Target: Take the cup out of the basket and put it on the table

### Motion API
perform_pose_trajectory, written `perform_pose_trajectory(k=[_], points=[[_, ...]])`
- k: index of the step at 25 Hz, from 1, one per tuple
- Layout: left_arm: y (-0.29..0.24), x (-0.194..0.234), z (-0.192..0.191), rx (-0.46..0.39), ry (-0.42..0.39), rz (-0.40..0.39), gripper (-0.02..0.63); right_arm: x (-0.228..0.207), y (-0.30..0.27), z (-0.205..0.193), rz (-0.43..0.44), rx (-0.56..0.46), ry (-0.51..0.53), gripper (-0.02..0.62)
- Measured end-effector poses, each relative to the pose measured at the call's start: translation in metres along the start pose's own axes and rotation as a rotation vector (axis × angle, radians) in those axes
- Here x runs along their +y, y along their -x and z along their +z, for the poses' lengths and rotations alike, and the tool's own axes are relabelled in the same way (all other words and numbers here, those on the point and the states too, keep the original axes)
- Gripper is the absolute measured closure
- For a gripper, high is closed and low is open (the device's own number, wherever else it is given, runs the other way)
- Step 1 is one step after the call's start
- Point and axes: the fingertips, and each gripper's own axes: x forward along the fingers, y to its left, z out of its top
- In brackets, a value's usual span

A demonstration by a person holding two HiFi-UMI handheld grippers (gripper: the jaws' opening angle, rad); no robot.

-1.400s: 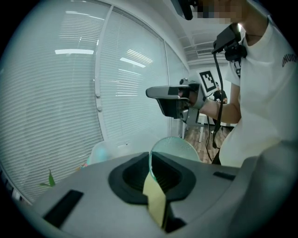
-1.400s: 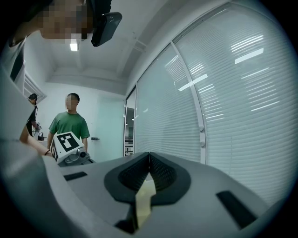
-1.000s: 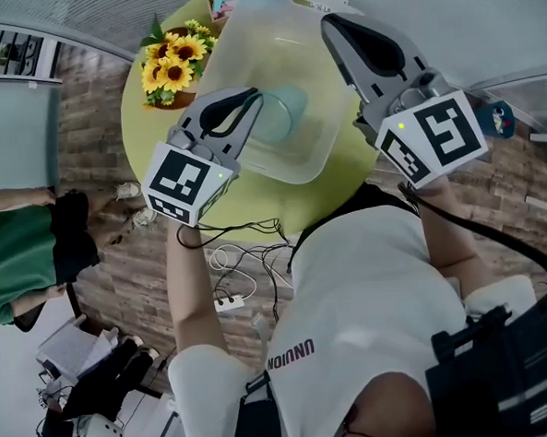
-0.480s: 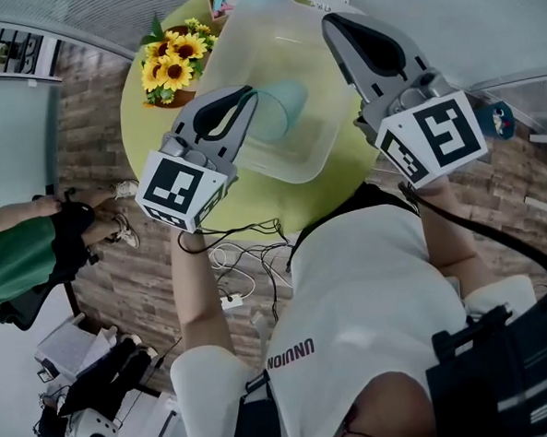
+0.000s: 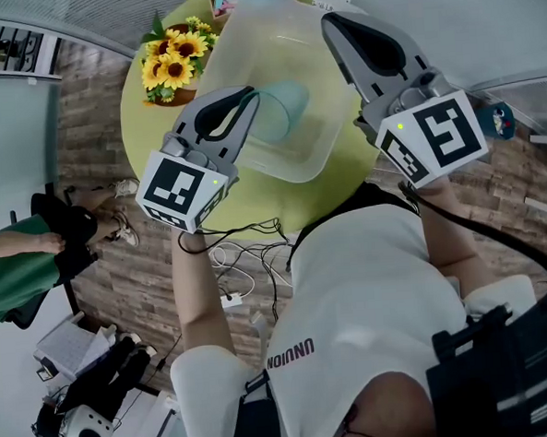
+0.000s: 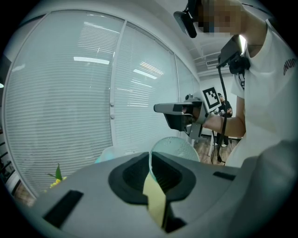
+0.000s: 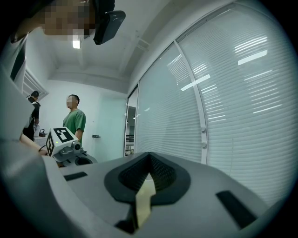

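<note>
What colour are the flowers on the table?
Yellow petals with dark brown centres: they are sunflowers. The head view shows them best.

- I see a white short-sleeved T-shirt [image 5: 370, 290] in my head view, with dark print on the chest.
- A black strapped pack [image 5: 504, 365] sits at its right side.
- The left gripper [image 5: 250, 96] and right gripper [image 5: 328, 20] have grey shells, black ribbed pads and yellowish tape.
- Each carries a cube [image 5: 181, 184] of black-and-white markers with a green light.
- A thin black cable [image 5: 237, 228] hangs by the left one.
</note>
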Motion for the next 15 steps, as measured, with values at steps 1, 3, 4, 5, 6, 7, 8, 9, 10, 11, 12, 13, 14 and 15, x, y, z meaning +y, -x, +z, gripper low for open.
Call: perform_pose_trajectory(k=[1,3,4,5,6,7,8,9,10,11,12,13,14,15], points=[[0.0003,0.0,-0.0004,0.001,0.0,0.0,0.575,0.0,-0.0001,0.0001,0.0,0.0,0.001,0.577],[0.0006,-0.0003,-0.0012,0.004,0.0,-0.002,0.575,-0.0001,0.0,-0.0001,-0.001,0.001,0.001,0.577],[0.0007,-0.0005,-0.0014,0.004,0.001,-0.003,0.577,-0.0001,0.0001,-0.0002,0.0,0.001,0.001,0.577],[0.0007,-0.0007,-0.0014,0.004,0.001,-0.003,0.575,-0.0001,0.0002,-0.0002,0.0,0.001,0.001,0.577],[0.0006,-0.0008,-0.0013,0.004,0.001,-0.004,0.575,-0.0001,0.0003,-0.0002,0.0,0.001,0.001,0.577],[0.0004,-0.0009,-0.0012,0.004,0.0,-0.004,0.575,-0.0003,0.0004,-0.0002,0.0,0.0,0.001,0.577],[0.0002,-0.001,-0.0011,0.004,-0.001,-0.005,0.576,-0.0004,0.0005,-0.0002,0.0,0.0,0.002,0.577],[0.0001,-0.0012,-0.0012,0.004,-0.001,-0.006,0.575,-0.0005,0.0006,-0.0002,0.0,0.0,0.002,0.577],[0.0,-0.0013,-0.0013,0.005,-0.001,-0.006,0.575,-0.0006,0.0008,-0.0003,0.0,0.0,0.003,0.577],[0.0,-0.0014,-0.0015,0.005,-0.001,-0.005,0.577,-0.0007,0.0009,-0.0004,0.0,0.001,0.003,0.577],[0.0001,-0.0013,-0.0018,0.005,0.0,-0.004,0.575,-0.0007,0.001,-0.0005,-0.001,0.0,0.003,0.577],[0.0002,-0.0012,-0.0021,0.005,0.0,-0.003,0.575,-0.0008,0.0011,-0.0005,-0.001,0.0,0.002,0.577],[0.0004,-0.0012,-0.0024,0.005,0.001,-0.003,0.575,-0.0008,0.0012,-0.0005,-0.001,0.0,0.002,0.577],[0.0005,-0.0011,-0.0026,0.005,0.002,-0.002,0.575,-0.0007,0.0012,-0.0004,-0.002,-0.001,0.002,0.577]])
